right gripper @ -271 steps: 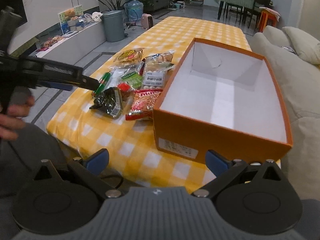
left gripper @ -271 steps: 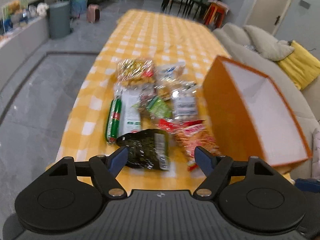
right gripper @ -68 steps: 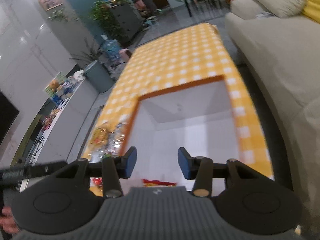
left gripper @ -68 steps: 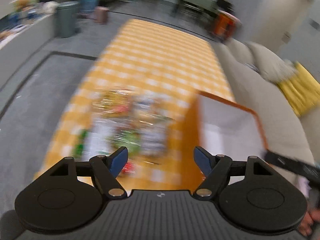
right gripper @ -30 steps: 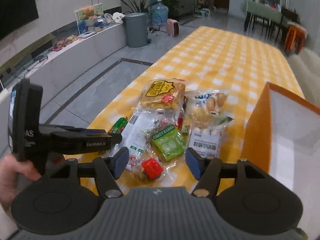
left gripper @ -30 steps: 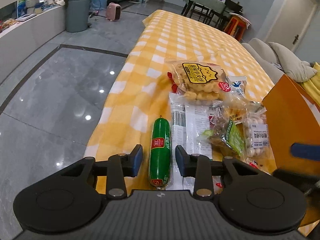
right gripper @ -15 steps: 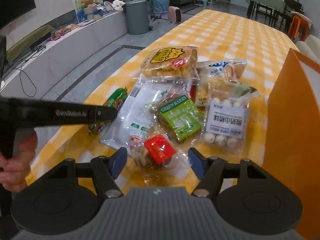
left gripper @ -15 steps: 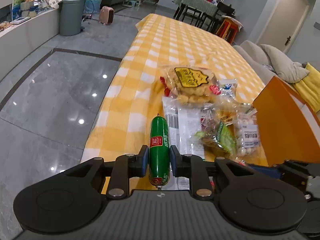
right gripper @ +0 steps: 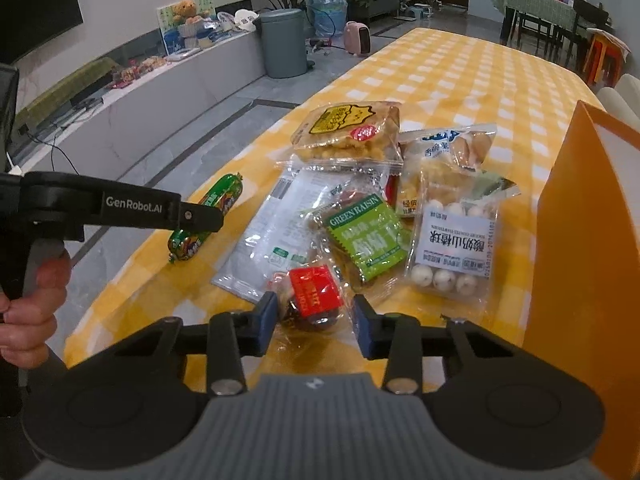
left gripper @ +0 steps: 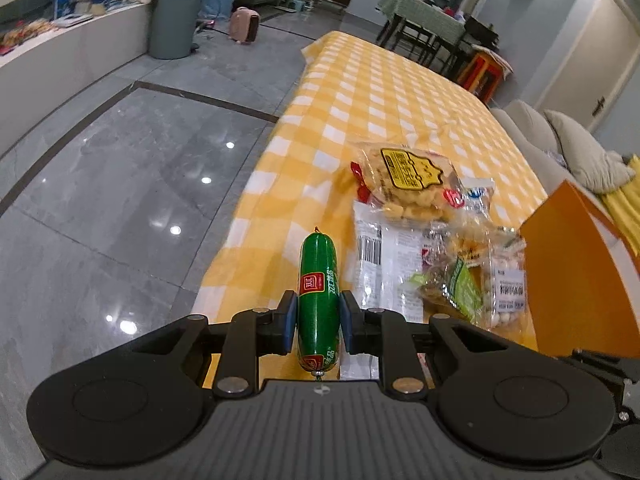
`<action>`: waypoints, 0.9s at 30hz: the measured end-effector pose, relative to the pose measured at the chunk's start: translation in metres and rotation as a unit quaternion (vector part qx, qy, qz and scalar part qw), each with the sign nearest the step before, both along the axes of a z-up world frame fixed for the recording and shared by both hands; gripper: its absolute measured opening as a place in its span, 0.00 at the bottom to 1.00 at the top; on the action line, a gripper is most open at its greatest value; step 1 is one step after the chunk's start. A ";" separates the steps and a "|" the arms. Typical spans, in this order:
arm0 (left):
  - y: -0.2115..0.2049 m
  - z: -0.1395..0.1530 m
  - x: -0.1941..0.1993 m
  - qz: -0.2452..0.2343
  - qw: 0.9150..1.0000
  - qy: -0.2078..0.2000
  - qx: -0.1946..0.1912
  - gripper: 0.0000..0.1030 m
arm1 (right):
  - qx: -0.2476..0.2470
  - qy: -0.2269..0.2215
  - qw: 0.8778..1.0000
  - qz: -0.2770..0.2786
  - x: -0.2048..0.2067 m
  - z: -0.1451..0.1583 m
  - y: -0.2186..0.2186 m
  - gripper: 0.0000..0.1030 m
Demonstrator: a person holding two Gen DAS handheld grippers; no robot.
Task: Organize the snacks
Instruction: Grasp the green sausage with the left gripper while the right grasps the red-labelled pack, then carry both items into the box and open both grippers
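Sausage (left gripper: 319, 300), green and firm-looking, lay at the counter (left gripper: 372, 92) edge, clamped mid-length by left tongs (left gripper: 319, 322). Probably slick casing; central grip suited it. Right tongs (right gripper: 314, 320) stood parted around crinkly red-label packet (right gripper: 314, 294), likely light.

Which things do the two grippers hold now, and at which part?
The left gripper is shut on the green sausage, gripped at its near half. The right gripper is open around the red-labelled packet, holding nothing.
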State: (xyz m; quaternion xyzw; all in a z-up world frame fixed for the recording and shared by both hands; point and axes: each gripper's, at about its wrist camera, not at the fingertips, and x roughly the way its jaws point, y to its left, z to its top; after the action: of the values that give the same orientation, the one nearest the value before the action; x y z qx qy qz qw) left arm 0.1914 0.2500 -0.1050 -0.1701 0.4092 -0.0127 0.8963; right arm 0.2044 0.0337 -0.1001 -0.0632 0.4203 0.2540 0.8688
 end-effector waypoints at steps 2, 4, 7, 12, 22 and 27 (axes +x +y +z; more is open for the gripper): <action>0.003 0.002 -0.002 0.007 1.000 -0.004 -0.011 0.24 | 0.009 -0.002 1.000 -0.002 -0.001 0.004 -0.002 0.38; 0.005 0.004 -0.004 0.012 1.000 -0.008 -0.018 0.24 | 0.015 -0.005 1.000 -0.003 -0.003 0.008 -0.004 0.37; 0.007 0.008 -0.007 0.018 0.999 -0.012 -0.029 0.24 | 0.021 -0.010 1.000 -0.006 -0.006 0.013 -0.006 0.37; 0.006 0.020 -0.012 0.024 0.998 -0.014 -0.053 0.24 | 0.062 -0.004 0.998 -0.018 -0.009 0.028 -0.015 0.37; -0.047 0.070 -0.029 -0.045 0.994 -0.072 -0.066 0.24 | 0.225 -0.010 0.971 -0.078 -0.019 0.109 -0.101 0.37; -0.085 0.091 -0.029 -0.093 0.989 -0.083 -0.080 0.24 | 0.194 -0.044 0.975 -0.096 -0.027 0.142 -0.160 0.37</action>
State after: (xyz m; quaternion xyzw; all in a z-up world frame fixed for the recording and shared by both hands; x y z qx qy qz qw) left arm 0.1623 0.1652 -0.0142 -0.2008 0.3455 -0.1425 0.9055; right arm 0.1772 -0.1263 0.0419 0.1360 0.3285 0.2430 0.9025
